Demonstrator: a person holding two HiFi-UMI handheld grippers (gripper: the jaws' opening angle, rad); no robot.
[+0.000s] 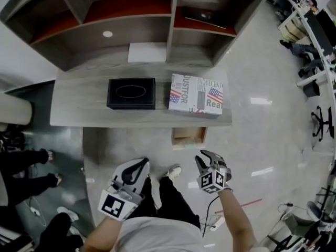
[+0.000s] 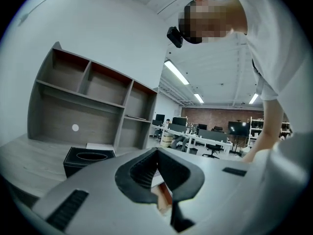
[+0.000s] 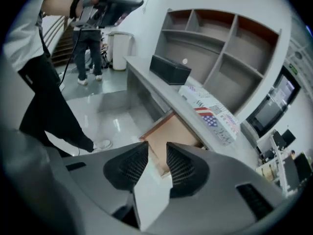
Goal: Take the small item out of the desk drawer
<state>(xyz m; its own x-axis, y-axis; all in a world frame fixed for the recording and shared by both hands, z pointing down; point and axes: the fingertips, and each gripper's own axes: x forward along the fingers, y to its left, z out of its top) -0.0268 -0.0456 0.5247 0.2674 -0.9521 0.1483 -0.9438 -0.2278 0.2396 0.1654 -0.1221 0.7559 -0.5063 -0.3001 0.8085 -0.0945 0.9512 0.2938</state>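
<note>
Item: small white flat piece (image 3: 151, 195), lying between the fingers (image 3: 182, 168) of the right gripper (image 3: 156, 148). It is out of the drawer (image 3: 175, 131), over the floor in front of it.
Long axis: runs along the fingers, from the gripper's throat toward the tips. The narrow end points forward at the open drawer; the broad end lies toward the camera.
Right fingers: standing apart. The item leans on the left-hand one, and the right-hand pad is off it at the tips.
Left gripper (image 2: 157, 153): fingers closed tip to tip, gripping nothing. In the head view it sits lower left of the right gripper, well apart from it.
Drawer: pulled out from under the worktop (image 1: 79, 96), below the flag-printed box (image 1: 196, 94); brown inside.
Worktop: black box (image 1: 131, 93) just beside the printed box, both in front of the shelf unit (image 1: 105, 35).
Hidden: the item doesn't show in the head view. Its lower end is cut off at the gripper's throat in the right gripper view.
Unclear: what kind of thing the item is. A brown and white patch behind the left fingers can't be made out.
</note>
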